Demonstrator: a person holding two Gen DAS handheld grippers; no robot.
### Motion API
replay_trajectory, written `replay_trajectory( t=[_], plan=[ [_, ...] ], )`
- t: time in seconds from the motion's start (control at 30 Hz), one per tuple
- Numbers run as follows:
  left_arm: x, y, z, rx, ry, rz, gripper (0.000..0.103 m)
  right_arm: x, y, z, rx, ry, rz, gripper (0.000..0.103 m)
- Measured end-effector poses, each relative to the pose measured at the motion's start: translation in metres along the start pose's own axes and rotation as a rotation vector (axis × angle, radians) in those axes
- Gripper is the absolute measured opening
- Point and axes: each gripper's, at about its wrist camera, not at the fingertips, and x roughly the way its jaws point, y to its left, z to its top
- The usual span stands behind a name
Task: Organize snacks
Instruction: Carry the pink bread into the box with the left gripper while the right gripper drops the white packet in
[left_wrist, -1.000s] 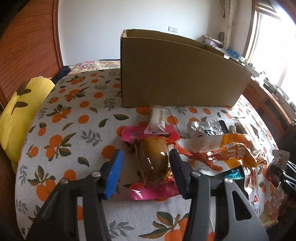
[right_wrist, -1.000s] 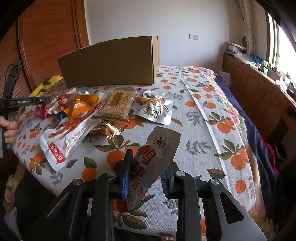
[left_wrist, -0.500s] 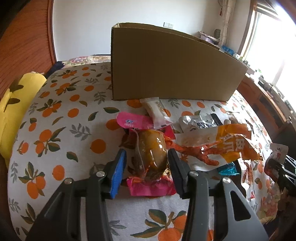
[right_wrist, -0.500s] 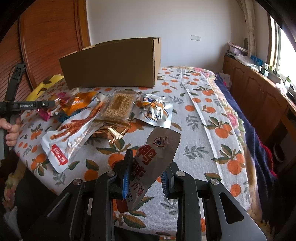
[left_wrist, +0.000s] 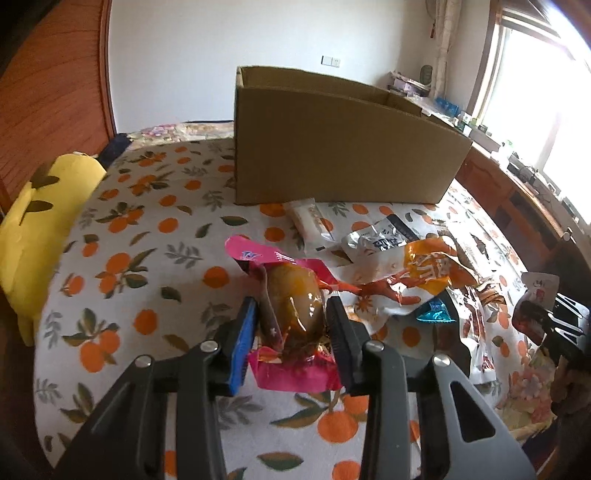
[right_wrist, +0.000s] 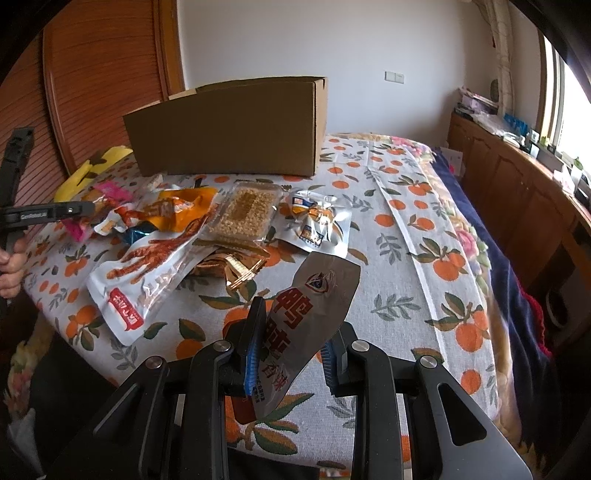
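Cardboard box stands at the far side of the table; its inside is hidden, so what is already packed cannot be told. Left tongs are closing on a pink egg pack, pads at its sides; the pack looks just lifted. Right tongs pinch a silver pouch, held clear of the cloth. Still loose in front of the box: orange bag, sesame bar, foil packet, white stick. Judgement: early stage; two items in hand, neither boxed, most of the pile remains.
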Motion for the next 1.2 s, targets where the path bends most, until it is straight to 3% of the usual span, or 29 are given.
replay_trajectory(
  t=[0.57, 0.97, 1.2],
  plan=[
    [-0.053, -0.010, 0.026, 0.027, -0.139, -0.002, 0.036, -0.010, 0.013, 0.025, -0.030, -0.036, 0.024, 0.026],
    [-0.065, -0.019, 0.079, 0.075, -0.217, 0.020, 0.036, -0.011, 0.027, 0.105, -0.131, -0.119, 0.024, 0.026],
    [-0.044, -0.018, 0.116, 0.069, -0.233, 0.001, 0.036, -0.001, 0.033, 0.153, -0.147, -0.163, 0.046, 0.026]
  ],
)
